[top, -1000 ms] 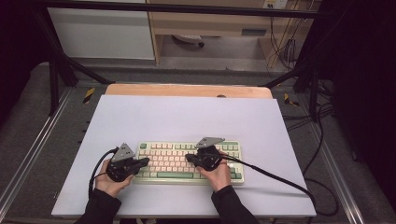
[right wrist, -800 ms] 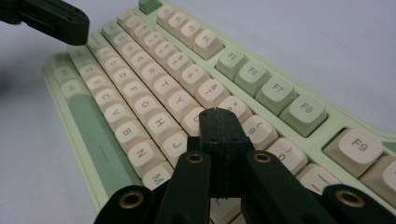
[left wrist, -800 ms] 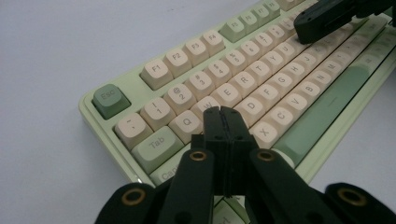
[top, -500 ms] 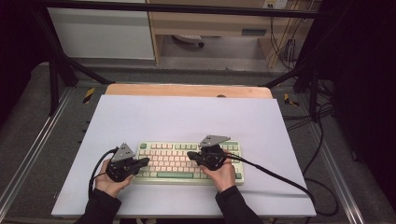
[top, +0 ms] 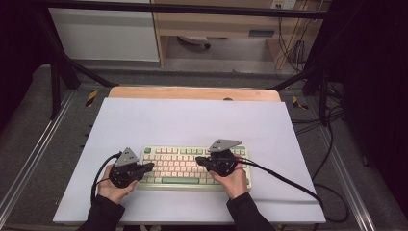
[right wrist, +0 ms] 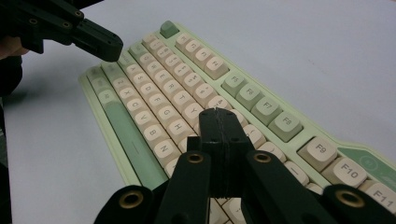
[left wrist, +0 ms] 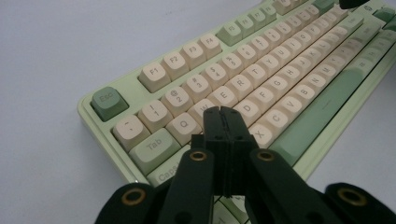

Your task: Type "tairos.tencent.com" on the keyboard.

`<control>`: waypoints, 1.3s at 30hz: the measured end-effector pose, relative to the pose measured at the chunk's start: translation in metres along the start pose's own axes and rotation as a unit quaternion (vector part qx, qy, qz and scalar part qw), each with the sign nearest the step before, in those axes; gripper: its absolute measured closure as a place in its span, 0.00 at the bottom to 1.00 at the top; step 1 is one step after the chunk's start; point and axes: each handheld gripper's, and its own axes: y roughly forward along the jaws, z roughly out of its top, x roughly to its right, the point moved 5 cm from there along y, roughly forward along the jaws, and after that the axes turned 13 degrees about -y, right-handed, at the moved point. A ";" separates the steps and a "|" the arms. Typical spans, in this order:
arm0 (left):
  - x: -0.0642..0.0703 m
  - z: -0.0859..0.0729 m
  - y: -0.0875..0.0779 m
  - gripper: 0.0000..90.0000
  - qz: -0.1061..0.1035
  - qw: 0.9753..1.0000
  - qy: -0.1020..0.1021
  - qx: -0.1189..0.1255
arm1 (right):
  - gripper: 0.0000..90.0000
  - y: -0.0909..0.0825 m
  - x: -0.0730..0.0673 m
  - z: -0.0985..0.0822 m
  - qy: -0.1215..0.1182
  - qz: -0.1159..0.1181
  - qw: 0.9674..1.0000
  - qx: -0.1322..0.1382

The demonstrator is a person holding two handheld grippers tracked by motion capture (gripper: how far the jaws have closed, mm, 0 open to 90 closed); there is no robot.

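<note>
High view: a green and cream keyboard (top: 192, 167) lies on the white worktop (top: 192, 120), near its front edge and about midway between the left and right edges, long side parallel to the front edge. The left gripper (top: 148, 167) is held in the left hand (top: 113, 185) at the keyboard's left end, its tip over the leftmost keys. The right gripper (top: 201, 160) is held in the right hand (top: 234, 179) over the keyboard's right half, tip pointing left toward the middle keys. A black cable (top: 284, 177) runs from the right gripper to the worktop's front right corner.

Left gripper view: the left gripper (left wrist: 221, 112) has its jaws pressed together with nothing between them. The tip stands over the left letter keys of the keyboard (left wrist: 243, 79), around W and S; whether it touches a key cannot be told.

Right gripper view: the right gripper (right wrist: 217, 112) is likewise closed tight and empty, its tip above the keyboard (right wrist: 187, 93) near the middle letter rows. The left gripper (right wrist: 105, 46) shows at the far end, over the keyboard's left keys.
</note>
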 end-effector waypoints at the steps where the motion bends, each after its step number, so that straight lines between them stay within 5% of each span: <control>1: 0.000 0.000 0.000 1.00 0.000 1.000 -0.001 0.001 | 1.00 -0.001 0.000 0.000 -0.001 0.000 1.000 0.000; 17: 0.008 0.009 0.002 1.00 0.003 1.000 0.000 0.003 | 1.00 -0.022 0.004 -0.022 0.007 -0.004 1.000 0.002; 39: 0.031 0.024 0.042 1.00 0.007 1.000 0.017 -0.015 | 1.00 -0.036 0.003 -0.040 0.015 -0.004 1.000 0.002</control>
